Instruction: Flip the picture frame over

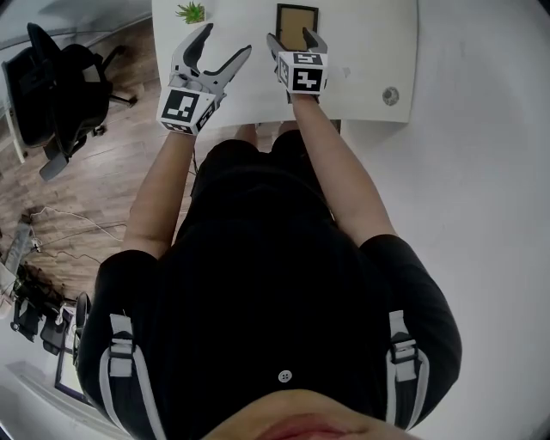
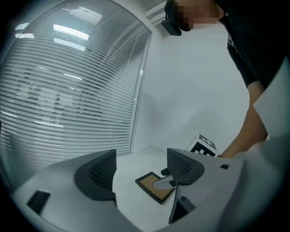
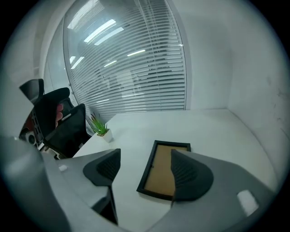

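Nearby, plant stands left of picture frame; office chair beside table.

The person wore a black short-sleeved top with grey-white straps; the left claw and right claw were grey, each bearing a black-and-white marker cube.

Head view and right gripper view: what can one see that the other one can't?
Only the head view shows the left gripper and right gripper from above with their marker cubes, the person's arms, the wooden floor and a small round thing on the white table. Only the right gripper view shows the window blinds. Both show the picture frame lying flat on that table, the little plant and the black chair.
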Tool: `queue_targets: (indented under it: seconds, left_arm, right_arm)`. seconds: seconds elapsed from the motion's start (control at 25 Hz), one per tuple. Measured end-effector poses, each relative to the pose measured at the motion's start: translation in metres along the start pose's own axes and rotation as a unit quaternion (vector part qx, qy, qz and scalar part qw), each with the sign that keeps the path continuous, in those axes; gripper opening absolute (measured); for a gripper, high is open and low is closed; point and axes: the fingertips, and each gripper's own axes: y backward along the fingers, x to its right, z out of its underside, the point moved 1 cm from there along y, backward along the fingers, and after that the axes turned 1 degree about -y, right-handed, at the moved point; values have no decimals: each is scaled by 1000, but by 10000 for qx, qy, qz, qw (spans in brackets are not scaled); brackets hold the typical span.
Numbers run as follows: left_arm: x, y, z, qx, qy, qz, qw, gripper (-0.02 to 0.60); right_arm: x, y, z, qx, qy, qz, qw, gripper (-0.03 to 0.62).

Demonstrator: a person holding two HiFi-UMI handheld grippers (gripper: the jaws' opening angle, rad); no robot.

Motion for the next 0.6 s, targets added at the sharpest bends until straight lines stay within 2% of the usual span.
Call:
queue_targets:
  seconds: [0.36, 0.6]
  left_arm:
    - [-11, -12, 22, -162, 121, -138, 9997, 353]
    - [-15, -13, 40, -316, 234, -129, 9991, 353]
  right_arm:
    - [13, -25, 25, -365, -243, 351, 9984, 342]
    - [13, -37, 43, -623, -269, 581, 9960, 285]
